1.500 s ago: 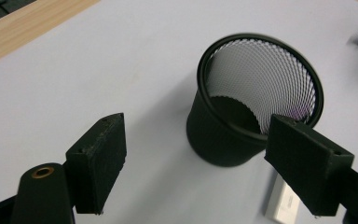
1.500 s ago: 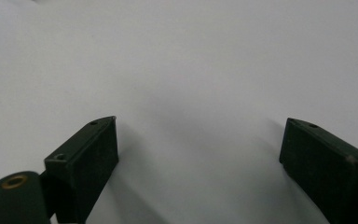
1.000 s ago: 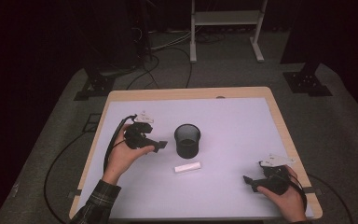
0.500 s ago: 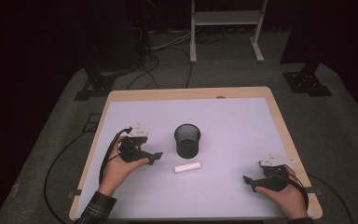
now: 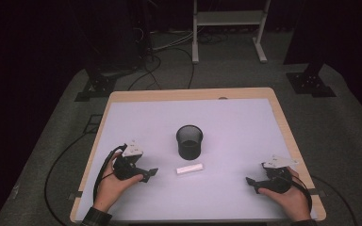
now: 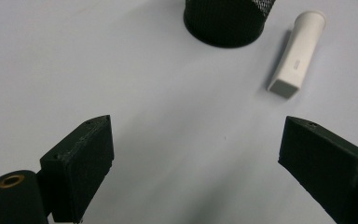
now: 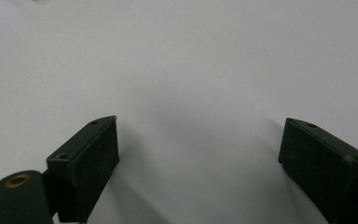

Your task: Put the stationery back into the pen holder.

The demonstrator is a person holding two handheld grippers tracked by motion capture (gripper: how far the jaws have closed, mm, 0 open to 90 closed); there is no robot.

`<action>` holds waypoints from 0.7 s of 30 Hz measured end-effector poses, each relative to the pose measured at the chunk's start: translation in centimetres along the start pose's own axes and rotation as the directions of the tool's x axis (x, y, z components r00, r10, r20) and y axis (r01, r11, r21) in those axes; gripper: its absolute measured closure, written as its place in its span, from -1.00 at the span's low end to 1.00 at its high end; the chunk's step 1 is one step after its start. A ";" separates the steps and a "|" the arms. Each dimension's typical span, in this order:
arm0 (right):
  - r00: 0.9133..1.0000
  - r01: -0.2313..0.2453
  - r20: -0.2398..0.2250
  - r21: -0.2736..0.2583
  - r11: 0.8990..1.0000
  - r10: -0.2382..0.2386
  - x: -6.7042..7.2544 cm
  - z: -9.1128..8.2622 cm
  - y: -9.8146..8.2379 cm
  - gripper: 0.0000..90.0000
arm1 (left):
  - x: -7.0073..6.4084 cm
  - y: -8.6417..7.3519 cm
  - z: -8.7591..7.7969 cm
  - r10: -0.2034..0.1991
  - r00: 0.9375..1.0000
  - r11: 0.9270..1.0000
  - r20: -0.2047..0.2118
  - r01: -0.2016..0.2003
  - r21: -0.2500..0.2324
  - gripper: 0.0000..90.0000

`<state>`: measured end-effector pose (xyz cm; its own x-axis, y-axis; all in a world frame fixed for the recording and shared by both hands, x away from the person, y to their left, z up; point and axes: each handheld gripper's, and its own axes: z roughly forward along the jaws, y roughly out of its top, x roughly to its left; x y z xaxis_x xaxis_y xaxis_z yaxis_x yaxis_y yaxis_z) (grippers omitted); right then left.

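The white marker [image 5: 189, 169] lies flat on the tabletop [image 5: 245, 122], just in front of the black mesh cup [image 5: 189, 141], untouched. The left tongs [image 6: 196, 154] gape empty near it; the right tongs [image 7: 198, 149], also apart, rest farther off. Grasping and placing likely remain.

On the pale table top [image 5: 245, 122]: 1 black round mesh cup [image 5: 189, 141] near centre, 1 short white plastic stick [image 5: 190, 169] at its 6 o'clock, and 2 black hand-held grippers, at 8 o'clock [image 5: 143, 173] and 4 o'clock [image 5: 257, 184].
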<state>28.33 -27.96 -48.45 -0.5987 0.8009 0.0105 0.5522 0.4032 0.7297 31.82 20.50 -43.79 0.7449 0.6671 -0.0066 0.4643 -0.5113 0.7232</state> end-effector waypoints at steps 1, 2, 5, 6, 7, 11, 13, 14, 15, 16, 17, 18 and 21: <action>1.000 -0.001 0.000 0.000 1.000 0.001 0.0 0.0 0.0 -0.76 | -0.1 -0.3 -0.1 0.002 1.000 1.000 -0.005 -0.002 -0.004 -0.80; 1.000 0.000 0.000 0.000 1.000 0.000 0.0 0.0 0.0 -0.75 | -0.1 -0.6 -0.2 0.004 1.000 1.000 -0.007 -0.004 -0.003 -0.80; 1.000 0.000 0.001 -0.001 1.000 0.000 0.0 0.0 0.0 -0.75 | -0.2 -1.4 -0.5 0.005 1.000 1.000 -0.016 -0.005 -0.001 -0.80; 1.000 -0.001 0.001 -0.003 1.000 0.001 0.0 0.0 0.0 -0.74 | -0.3 -1.7 -0.6 0.002 1.000 1.000 -0.015 -0.002 -0.005 -0.80; 1.000 0.000 0.001 -0.004 1.000 0.000 0.0 0.0 0.0 -0.74 | -0.3 -2.0 -0.7 0.001 1.000 1.000 -0.015 -0.001 -0.007 -0.80; 1.000 0.000 0.002 -0.006 1.000 0.000 0.1 -0.1 0.0 -0.72 | -0.4 -3.1 -0.8 0.006 1.000 1.000 -0.018 -0.006 0.003 -0.80; 1.000 0.000 0.002 -0.007 1.000 0.000 0.1 -0.1 0.0 -0.71 | -0.3 -3.6 -0.8 0.008 1.000 1.000 -0.030 -0.008 0.005 -0.80; 1.000 0.000 0.002 -0.007 1.000 0.000 0.1 -0.1 0.0 -0.71 | -0.2 -3.8 -0.9 0.007 0.999 1.000 -0.033 -0.007 0.007 -0.80; 1.000 -0.002 0.002 -0.007 1.000 0.002 0.1 -0.1 0.0 -0.70 | -0.2 -3.9 -0.9 0.000 0.999 1.000 -0.036 0.000 0.002 -0.80; 1.000 -0.004 0.002 -0.007 1.000 0.004 0.1 -0.1 0.0 -0.70 | -0.1 -4.1 -1.0 0.000 0.999 1.000 -0.040 0.000 -0.001 -0.80; 1.000 -0.004 0.003 -0.008 1.000 0.004 0.1 -0.1 0.0 -0.69 | -0.1 -4.3 -1.0 0.003 0.999 1.000 -0.050 -0.003 -0.007 -0.80; 1.000 -0.003 0.003 -0.008 1.000 0.003 0.1 -0.1 0.0 -0.67 | -0.2 -4.4 -1.0 0.003 0.998 1.000 -0.062 -0.004 -0.009 -0.80; 1.000 -0.001 0.003 -0.012 1.000 0.001 0.0 -0.2 0.0 -0.54 | -0.2 -5.0 -0.8 0.006 0.996 1.000 -0.087 -0.006 0.003 -0.84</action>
<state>28.18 -28.01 -48.25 -0.5967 0.8024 0.0094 0.5457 0.3971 0.7379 29.01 23.36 -46.89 0.7034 0.7084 0.0579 0.4614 -0.5170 0.7210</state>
